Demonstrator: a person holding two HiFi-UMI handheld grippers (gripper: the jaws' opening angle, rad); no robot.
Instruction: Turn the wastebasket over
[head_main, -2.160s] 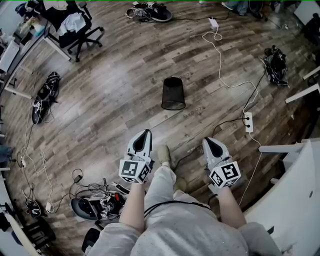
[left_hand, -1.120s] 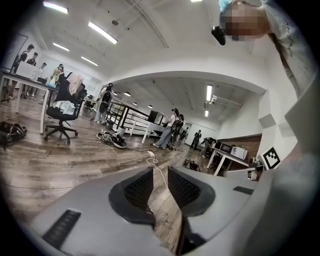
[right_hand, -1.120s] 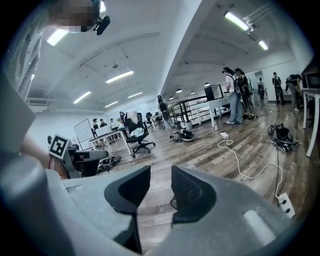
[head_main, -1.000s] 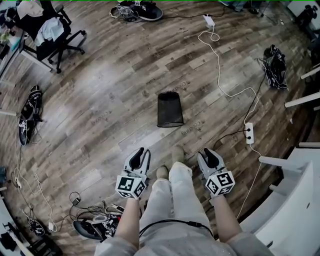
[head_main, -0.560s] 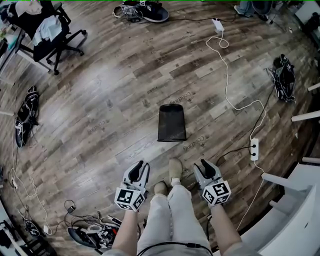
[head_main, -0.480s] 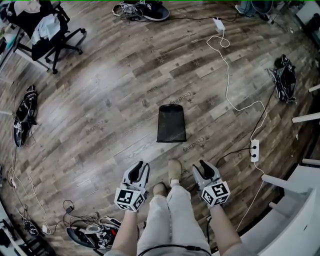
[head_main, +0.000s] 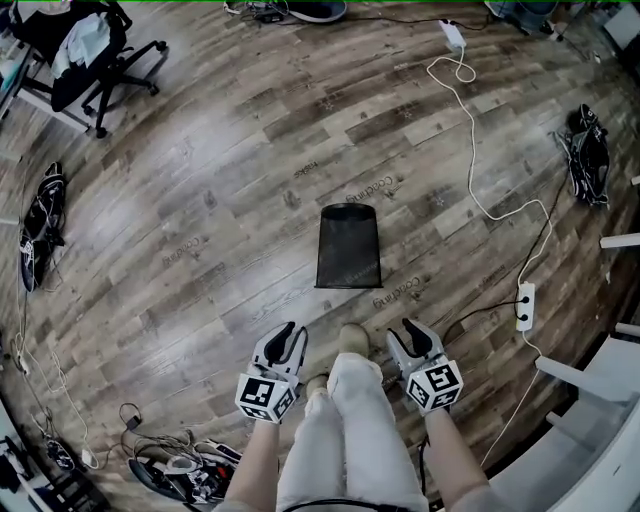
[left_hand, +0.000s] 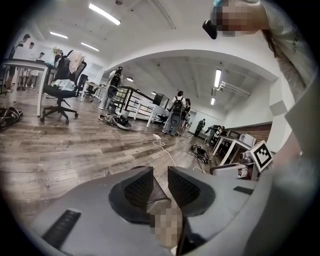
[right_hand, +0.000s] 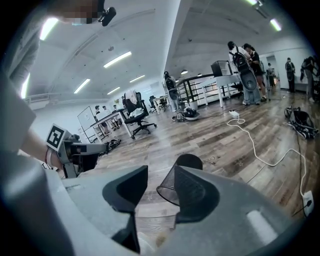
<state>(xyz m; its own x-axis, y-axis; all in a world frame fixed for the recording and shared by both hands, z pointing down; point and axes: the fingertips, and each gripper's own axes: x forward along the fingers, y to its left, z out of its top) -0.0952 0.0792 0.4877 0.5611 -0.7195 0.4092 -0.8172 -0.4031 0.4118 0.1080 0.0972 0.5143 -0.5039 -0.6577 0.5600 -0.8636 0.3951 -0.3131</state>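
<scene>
The black mesh wastebasket (head_main: 348, 246) stands alone on the wooden floor in front of me. In the right gripper view its dark closed base (right_hand: 189, 161) is on top and its wide rim (right_hand: 166, 194) is below, so it looks mouth-down. My left gripper (head_main: 290, 335) is low, short of the basket's near left side. Its jaws (left_hand: 160, 175) show a narrow gap with nothing gripped. My right gripper (head_main: 412, 330) is short of the near right side. Its jaws (right_hand: 161, 175) stand wider apart and frame the basket without touching it.
My legs and shoes (head_main: 352, 338) lie between the grippers. A white cable (head_main: 470, 150) runs to a power strip (head_main: 525, 305) on the right. Bags (head_main: 40, 225) (head_main: 590, 150), an office chair (head_main: 90, 50), a cable tangle (head_main: 180, 470) and a white desk (head_main: 590, 380) ring the floor.
Both grippers have sunk toward the floor, and the view has come down with them. The basket now looks larger and nearer. It has not moved on the floor.
</scene>
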